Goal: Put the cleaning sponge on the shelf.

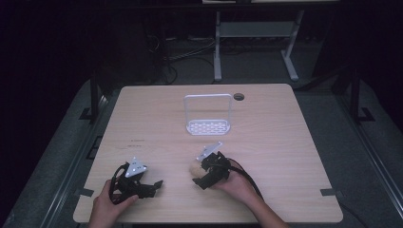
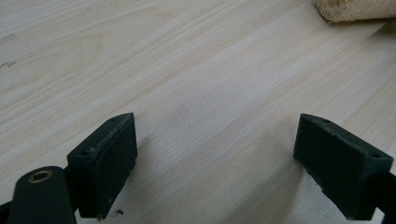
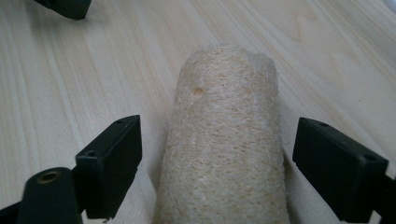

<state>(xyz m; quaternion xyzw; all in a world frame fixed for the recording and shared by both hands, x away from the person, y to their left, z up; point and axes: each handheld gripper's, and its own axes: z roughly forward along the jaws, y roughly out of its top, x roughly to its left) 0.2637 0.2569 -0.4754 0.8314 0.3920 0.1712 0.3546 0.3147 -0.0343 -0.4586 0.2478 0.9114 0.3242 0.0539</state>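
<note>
A pale tan loofah roll (image 3: 224, 140) lies on the wooden table (image 1: 266, 142), also seen as the loofah (image 1: 193, 168) near the front middle. My right gripper (image 3: 217, 144) is open, one jaw on each side of the roll with a gap at both sides; from above the right gripper (image 1: 197, 172) points left over it. To the left, my left gripper (image 1: 153, 185) rests low near the front edge. The left gripper (image 2: 219, 140) is open over bare wood, and the loofah's end (image 2: 355, 9) shows at its top right.
A white wire rack with a perforated base (image 1: 208, 126) stands upright at mid-table, beyond both grippers. A round cable hole (image 1: 238, 96) sits near the far edge. A jaw of the other gripper (image 3: 65, 7) shows past the loofah.
</note>
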